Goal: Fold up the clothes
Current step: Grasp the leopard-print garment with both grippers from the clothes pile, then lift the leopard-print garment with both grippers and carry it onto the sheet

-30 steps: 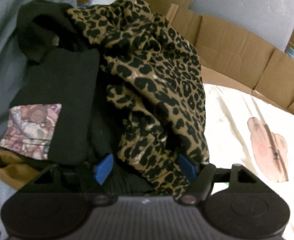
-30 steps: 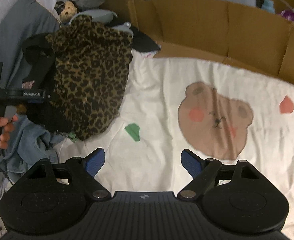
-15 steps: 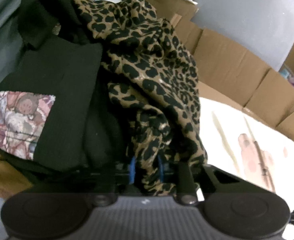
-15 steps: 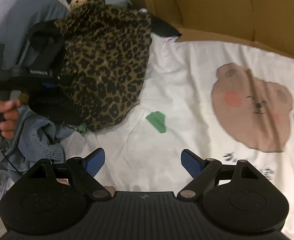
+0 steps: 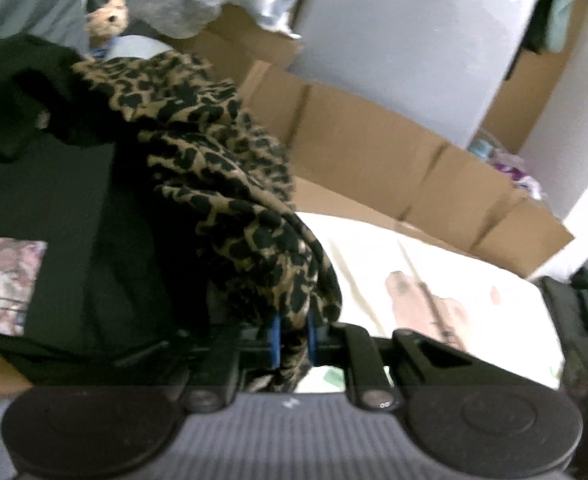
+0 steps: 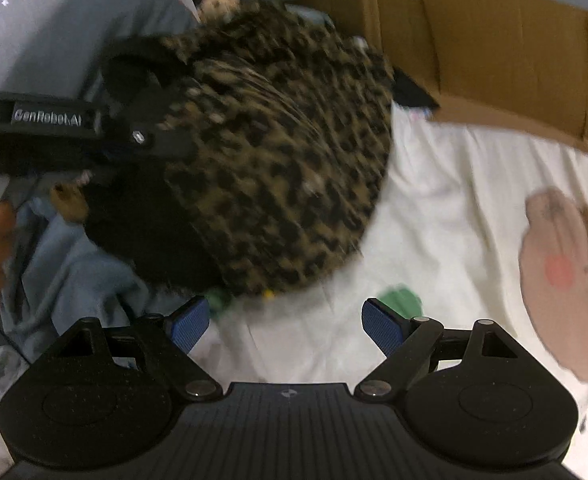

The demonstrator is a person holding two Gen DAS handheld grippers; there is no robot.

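Since one second ago the left gripper closes from apart to clamped on a lower fold of the leopard-print garment atop the pile, while the right gripper stands apart, empty; this soft, light, limp cloth likely needs a second hold at an edge.

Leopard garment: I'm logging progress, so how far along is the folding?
Nothing looks folded. In hand: the left gripper is shut on the leopard garment, still bunched against a black garment. The right gripper is open. Left: spread it on the bear sheet and fold.
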